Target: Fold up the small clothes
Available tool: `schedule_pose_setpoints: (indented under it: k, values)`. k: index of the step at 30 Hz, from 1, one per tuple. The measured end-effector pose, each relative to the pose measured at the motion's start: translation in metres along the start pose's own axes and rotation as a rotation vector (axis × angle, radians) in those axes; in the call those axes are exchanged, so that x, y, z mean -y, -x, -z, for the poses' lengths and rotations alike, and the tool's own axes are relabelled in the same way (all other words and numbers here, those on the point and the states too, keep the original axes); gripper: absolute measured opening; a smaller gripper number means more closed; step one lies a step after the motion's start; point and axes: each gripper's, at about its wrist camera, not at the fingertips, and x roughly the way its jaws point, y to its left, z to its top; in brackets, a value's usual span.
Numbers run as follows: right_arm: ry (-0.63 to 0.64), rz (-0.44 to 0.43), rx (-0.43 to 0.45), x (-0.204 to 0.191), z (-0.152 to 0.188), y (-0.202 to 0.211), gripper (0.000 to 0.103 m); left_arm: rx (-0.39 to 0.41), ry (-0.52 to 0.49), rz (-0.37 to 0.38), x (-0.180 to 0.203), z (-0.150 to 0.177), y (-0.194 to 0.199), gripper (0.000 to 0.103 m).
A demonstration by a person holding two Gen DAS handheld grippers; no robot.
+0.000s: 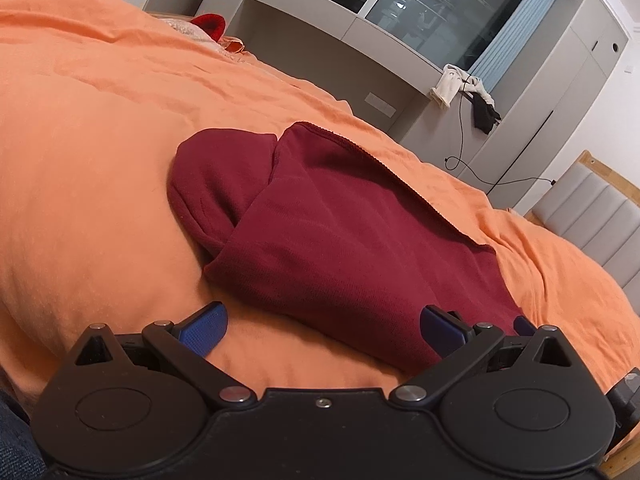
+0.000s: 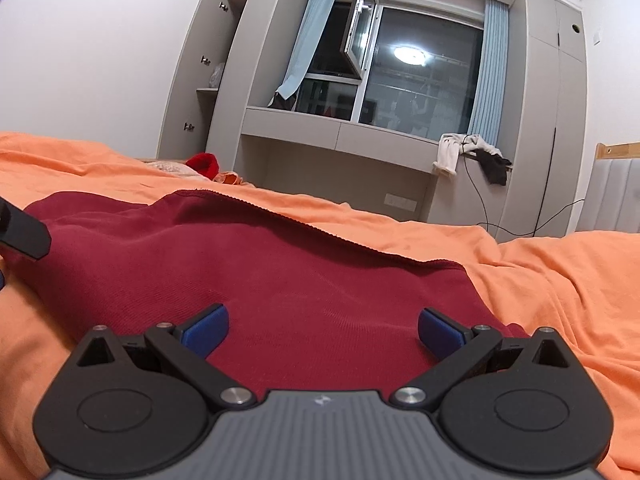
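Note:
A dark red knitted garment (image 1: 344, 232) lies folded over on the orange bedsheet (image 1: 88, 168), a rounded part sticking out at its left. My left gripper (image 1: 324, 330) is open at the garment's near left edge, blue pads wide apart, nothing between them. In the right wrist view the same red garment (image 2: 256, 272) spreads flat, its hem running along the far side. My right gripper (image 2: 324, 328) stands open low over its near edge and holds nothing. A black part of the left gripper (image 2: 24, 232) shows at the left edge.
The orange sheet (image 2: 560, 288) covers the whole bed. A bright red item (image 2: 205, 164) lies at the bed's far side. Beyond it are a grey window desk (image 2: 340, 136) with pale and black clothes (image 2: 472, 152) on it, a trailing cable and a padded headboard (image 1: 592, 216).

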Motion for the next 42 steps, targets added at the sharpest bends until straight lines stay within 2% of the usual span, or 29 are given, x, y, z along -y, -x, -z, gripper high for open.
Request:
schedule_pose_setpoints:
  k: [15, 20, 24, 27, 29, 32, 42]
  values:
    - [-0.006, 0.018, 0.019, -0.001, 0.002, 0.003, 0.103, 0.026, -0.03, -0.026, 0.001, 0.004, 0.0, 0.102]
    - [-0.007, 0.019, 0.019, -0.001, 0.002, 0.004, 0.103, 0.029, 0.012, -0.056, 0.005, -0.013, -0.025, 0.102]
    - [-0.014, 0.016, 0.019, -0.001, 0.002, 0.004, 0.103, 0.069, 0.054, -0.068, 0.003, -0.016, -0.032, 0.102]
    - [-0.015, 0.015, 0.02, -0.001, 0.002, 0.004, 0.103, 0.089, 0.044, -0.093, 0.007, -0.016, -0.036, 0.102]
    - [-0.018, 0.012, 0.017, -0.001, 0.002, 0.004, 0.103, 0.101, 0.005, -0.139, 0.014, -0.016, -0.038, 0.091]
    - [-0.02, 0.008, 0.012, 0.0, 0.002, 0.004, 0.103, 0.111, -0.065, -0.198, 0.021, -0.017, -0.042, 0.083]
    - [-0.022, 0.007, 0.012, 0.0, 0.002, 0.003, 0.103, 0.136, -0.013, -0.208, 0.014, -0.023, -0.041, 0.07]
